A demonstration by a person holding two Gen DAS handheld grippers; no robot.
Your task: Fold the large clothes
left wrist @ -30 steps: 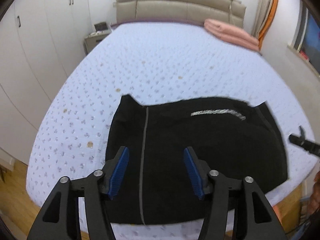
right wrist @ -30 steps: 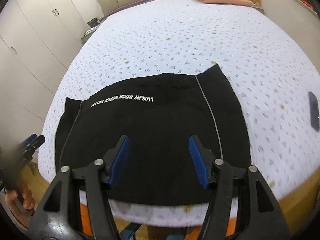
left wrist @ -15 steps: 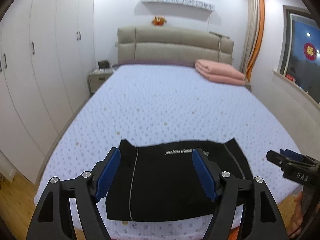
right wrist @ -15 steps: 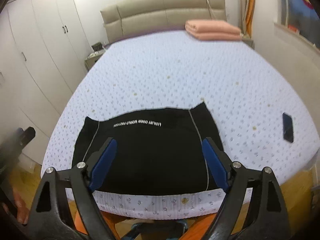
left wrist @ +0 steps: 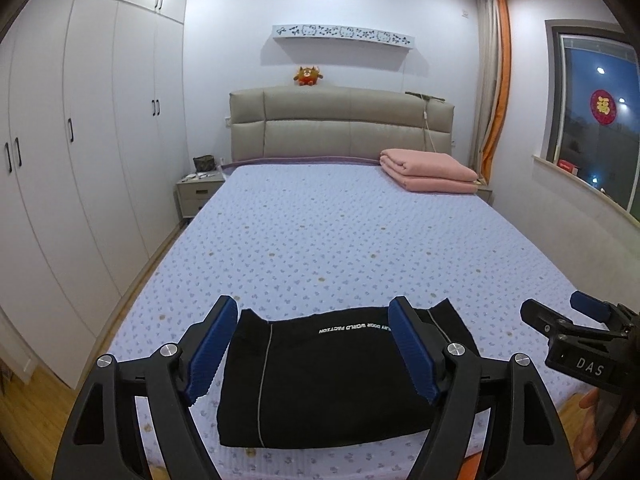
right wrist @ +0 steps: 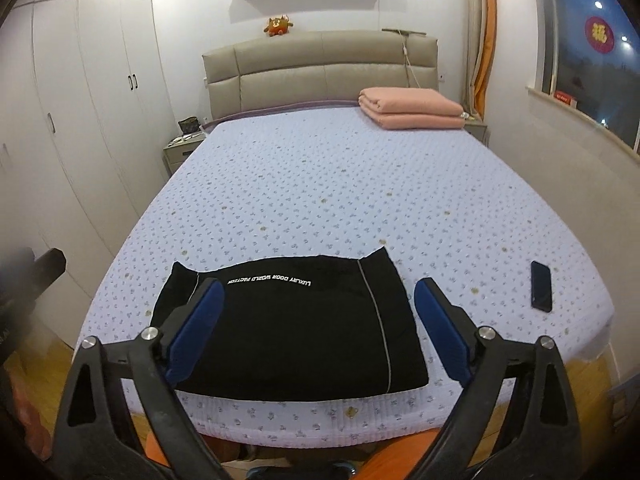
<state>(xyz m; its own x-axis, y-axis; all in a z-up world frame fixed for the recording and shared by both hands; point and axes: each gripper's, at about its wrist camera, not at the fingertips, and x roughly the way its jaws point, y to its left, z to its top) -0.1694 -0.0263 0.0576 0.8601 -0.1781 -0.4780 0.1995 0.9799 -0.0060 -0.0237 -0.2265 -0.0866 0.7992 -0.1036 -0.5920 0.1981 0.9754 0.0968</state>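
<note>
A black garment (left wrist: 332, 380), folded into a rectangle with a white line of lettering and grey piping, lies flat at the near edge of the bed (left wrist: 340, 240). My left gripper (left wrist: 313, 308) hovers above and in front of it, open, with nothing between its blue pads. The right wrist view shows the same garment (right wrist: 296, 332) below my right gripper (right wrist: 319, 284), whose jaws are opening wide and hold nothing. The right gripper (left wrist: 576, 328) also shows at the right edge of the left wrist view, with a hand under it.
A dark phone (right wrist: 541, 286) lies on the bed (right wrist: 340, 184) right of the garment. A folded pink blanket (left wrist: 428, 170) sits by the headboard. White wardrobes (left wrist: 80, 160) line the left side, with a nightstand (left wrist: 198, 192) beyond. A window sill runs along the right wall.
Both grippers rose and drew back from the garment and tilted up, so the whole room now shows. Both sets of jaws widened. The garment stays flat on the bed.
</note>
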